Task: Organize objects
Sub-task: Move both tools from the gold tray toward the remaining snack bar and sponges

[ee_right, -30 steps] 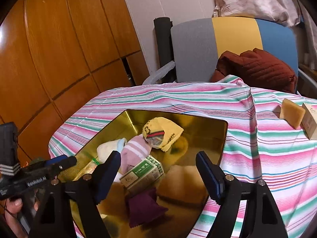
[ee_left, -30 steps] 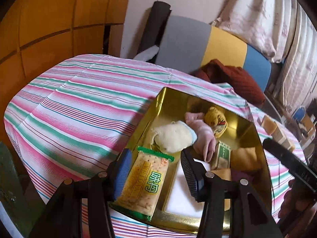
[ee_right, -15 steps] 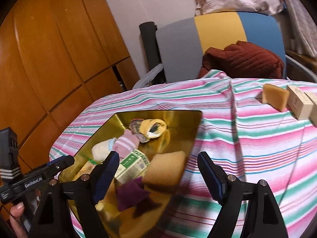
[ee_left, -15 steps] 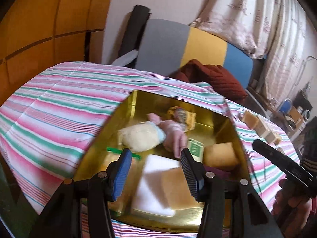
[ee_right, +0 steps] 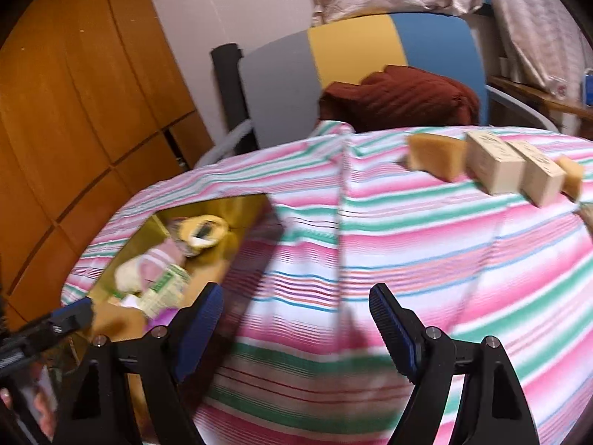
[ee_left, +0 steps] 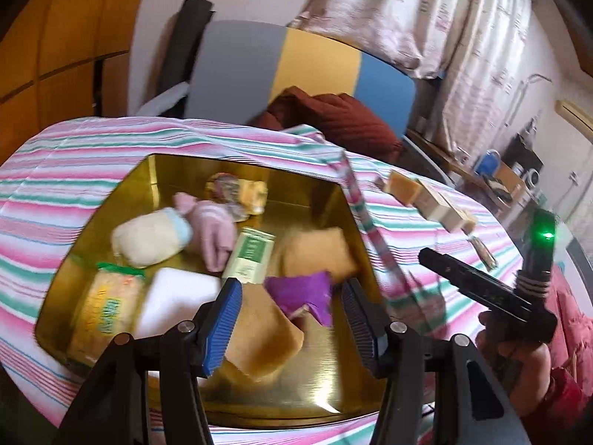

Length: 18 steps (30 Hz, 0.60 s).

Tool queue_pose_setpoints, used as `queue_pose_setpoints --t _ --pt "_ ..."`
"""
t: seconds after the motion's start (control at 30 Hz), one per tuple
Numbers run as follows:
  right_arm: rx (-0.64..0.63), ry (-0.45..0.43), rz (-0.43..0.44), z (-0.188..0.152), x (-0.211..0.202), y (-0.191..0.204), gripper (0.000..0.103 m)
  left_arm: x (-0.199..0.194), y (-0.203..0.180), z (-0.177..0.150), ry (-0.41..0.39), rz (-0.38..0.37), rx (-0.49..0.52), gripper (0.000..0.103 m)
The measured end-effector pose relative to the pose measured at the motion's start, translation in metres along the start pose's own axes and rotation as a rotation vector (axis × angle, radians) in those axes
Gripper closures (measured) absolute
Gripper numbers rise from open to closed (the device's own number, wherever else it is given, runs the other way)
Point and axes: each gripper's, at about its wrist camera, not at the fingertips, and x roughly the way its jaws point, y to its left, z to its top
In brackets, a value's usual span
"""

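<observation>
Left tool (ee_left: 289, 319) hangs over the gold tin (ee_left: 333, 382), jaws opening, nothing clamped; purple cloth (ee_left: 302, 293) and tan sponge (ee_left: 259, 337) lie below the gap. Right tool (ee_right: 296, 326), jaws apart and empty, sits above the striped worktop (ee_right: 407, 244). Tin at 9 o'clock. Farther, at 1 o'clock, a row of blocks (ee_right: 493, 170). Beyond, a chair (ee_right: 370, 48).
</observation>
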Motion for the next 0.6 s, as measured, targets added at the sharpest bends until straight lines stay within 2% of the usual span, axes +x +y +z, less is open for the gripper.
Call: queue_pose_setpoints --t 0.4,0.6 --pt "0.106 -0.004 -0.183 -0.014 -0.029 -0.106 0.021 0.021 -0.07 0.004 0.024 -0.099 0.07 0.046" --pt "0.089 -0.056 -0.322 0.0 -0.05 -0.16 0.021 0.031 -0.094 0.006 0.044 -0.128 0.109 0.046"
